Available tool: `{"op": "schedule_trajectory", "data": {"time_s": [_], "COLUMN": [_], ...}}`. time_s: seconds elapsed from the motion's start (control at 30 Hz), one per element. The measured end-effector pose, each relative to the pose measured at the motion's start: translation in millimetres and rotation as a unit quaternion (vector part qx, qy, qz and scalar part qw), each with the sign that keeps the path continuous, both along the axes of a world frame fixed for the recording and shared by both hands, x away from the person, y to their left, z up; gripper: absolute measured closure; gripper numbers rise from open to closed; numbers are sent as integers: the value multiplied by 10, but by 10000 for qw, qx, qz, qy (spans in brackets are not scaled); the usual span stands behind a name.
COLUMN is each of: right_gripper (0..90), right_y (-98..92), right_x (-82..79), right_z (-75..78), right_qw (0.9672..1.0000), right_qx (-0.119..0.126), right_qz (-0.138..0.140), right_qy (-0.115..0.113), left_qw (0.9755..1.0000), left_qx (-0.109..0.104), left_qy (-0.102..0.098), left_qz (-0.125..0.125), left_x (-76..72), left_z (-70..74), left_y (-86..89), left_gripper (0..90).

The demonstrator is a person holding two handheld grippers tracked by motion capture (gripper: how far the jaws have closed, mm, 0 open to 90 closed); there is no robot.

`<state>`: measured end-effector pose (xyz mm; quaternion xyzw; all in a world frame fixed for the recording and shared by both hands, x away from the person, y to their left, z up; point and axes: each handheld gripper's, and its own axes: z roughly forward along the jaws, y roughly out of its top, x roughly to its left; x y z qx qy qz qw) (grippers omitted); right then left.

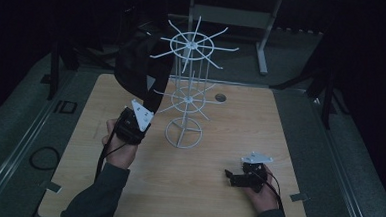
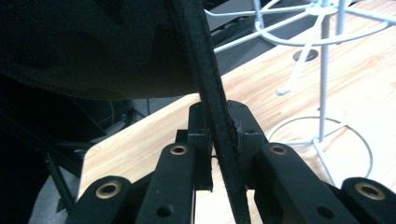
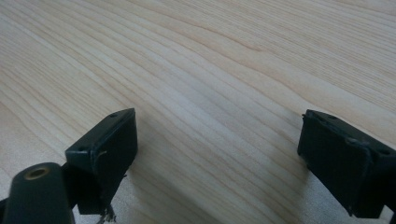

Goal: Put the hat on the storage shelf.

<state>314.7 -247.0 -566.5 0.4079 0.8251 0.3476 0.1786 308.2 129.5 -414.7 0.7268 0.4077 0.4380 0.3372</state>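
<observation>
A black bag [image 1: 133, 65] hangs against the top tier of a white wire hook rack [image 1: 192, 46] that stands mid-table. Its strap [image 1: 157, 89] drops to my left gripper [image 1: 147, 105], which a hand holds up beside the rack. In the left gripper view the strap [image 2: 205, 70] runs between the jaws of the left gripper [image 2: 219, 121]. It lies against the right pad, and a thin gap shows at the left pad, so the jaws stand slightly open around it. My right gripper [image 1: 229, 178] rests low at the front right, with its jaws [image 3: 219, 140] wide open over bare wood.
The rack's ring base [image 1: 183, 133] sits just right of my left hand. A round cable hole [image 1: 220, 97] lies behind the rack in the wooden table [image 1: 280, 123]. A cable loop [image 1: 44, 157] lies on the grey floor at the left. A metal frame [image 1: 236, 15] stands beyond the table.
</observation>
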Motion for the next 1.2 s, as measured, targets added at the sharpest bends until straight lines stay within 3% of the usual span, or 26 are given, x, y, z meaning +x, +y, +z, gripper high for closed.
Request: {"op": "schedule_trajectory", "data": {"time_s": [0.13,0.3,0.5,0.63,0.73,0.83,1.2], "right_gripper": [118,118,118,119,119,118,119], "right_y": [0,0,1,1,1,2,2], "right_x": [0,-1,-1,-1,-1,-1,-1], "right_z": [0,1,0,0,0,-1,-1], "right_qw": [10000,10000,10000,10000,10000,10000,10000], "right_qx": [-1,3,6,6,8,10,8], "right_qz": [1,0,-4,-6,-5,-9,-8], "right_qy": [0,8,7,6,7,5,4], "left_qw": [9998,9993,9969,9945,9917,9851,9817], "left_qx": [-130,-328,-697,-948,-1088,-1466,-1731], "left_qy": [75,164,339,438,675,866,757], "left_qz": [-92,-116,-99,-89,-150,-262,-246], "left_x": [7,19,39,43,61,74,-19], "left_z": [-1,-16,-5,11,11,9,58], "left_y": [32,74,154,209,239,293,405], "left_gripper": [786,649,515,450,372,338,289]}}
